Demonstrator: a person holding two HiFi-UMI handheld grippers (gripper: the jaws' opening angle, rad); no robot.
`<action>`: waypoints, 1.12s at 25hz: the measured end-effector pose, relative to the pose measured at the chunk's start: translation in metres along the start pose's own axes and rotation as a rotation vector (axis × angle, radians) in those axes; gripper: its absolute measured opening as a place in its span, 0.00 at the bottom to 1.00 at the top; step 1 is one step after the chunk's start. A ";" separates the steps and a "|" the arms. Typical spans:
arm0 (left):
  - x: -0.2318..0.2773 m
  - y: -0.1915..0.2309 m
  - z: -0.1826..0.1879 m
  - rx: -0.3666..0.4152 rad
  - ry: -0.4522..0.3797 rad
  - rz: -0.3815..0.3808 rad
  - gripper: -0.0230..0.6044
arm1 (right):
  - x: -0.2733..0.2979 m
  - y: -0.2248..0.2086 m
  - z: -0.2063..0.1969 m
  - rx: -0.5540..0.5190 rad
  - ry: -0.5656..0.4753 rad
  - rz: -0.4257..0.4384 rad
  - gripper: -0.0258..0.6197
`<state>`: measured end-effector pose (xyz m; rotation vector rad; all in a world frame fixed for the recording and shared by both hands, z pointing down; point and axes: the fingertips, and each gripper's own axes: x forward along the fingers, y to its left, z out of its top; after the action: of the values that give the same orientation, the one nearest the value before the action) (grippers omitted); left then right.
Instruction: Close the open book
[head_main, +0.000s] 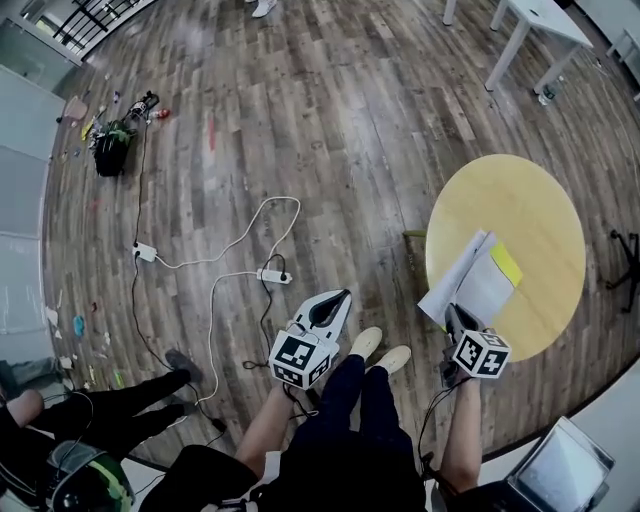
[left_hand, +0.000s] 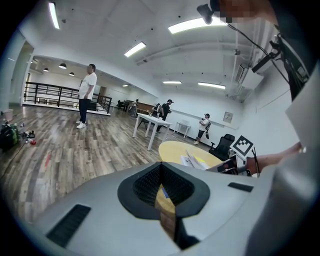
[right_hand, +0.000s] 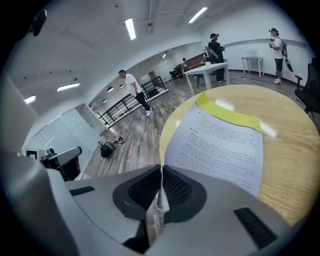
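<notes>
An open book with white printed pages and a yellow cover lies on the round yellow table at the right. My right gripper is at the book's near left corner. In the right gripper view, the right gripper is shut, with a thin white page edge pinched between the jaws. The printed page rises away from them. My left gripper hangs over the floor left of the table, jaws shut on nothing. From the left gripper, the book shows far off on the table.
White power strips and cables trail over the wooden floor. A black bag sits far left and a white table stands at the back. A seated person is at lower left. A black office chair stands beyond the round table.
</notes>
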<state>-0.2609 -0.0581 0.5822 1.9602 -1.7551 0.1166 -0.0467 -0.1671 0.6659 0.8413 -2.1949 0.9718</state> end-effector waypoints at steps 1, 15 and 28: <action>-0.002 0.003 -0.007 -0.015 0.007 0.007 0.03 | 0.004 0.000 -0.002 0.001 0.008 0.001 0.07; -0.007 0.014 -0.030 -0.070 0.021 0.038 0.03 | 0.027 0.013 0.001 0.015 -0.001 0.040 0.09; 0.015 -0.043 0.053 0.113 -0.095 -0.103 0.03 | -0.069 0.005 0.060 0.053 -0.310 0.000 0.09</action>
<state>-0.2309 -0.0919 0.5289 2.1652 -1.7364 0.0908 -0.0225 -0.1908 0.5809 1.0775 -2.4361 0.9553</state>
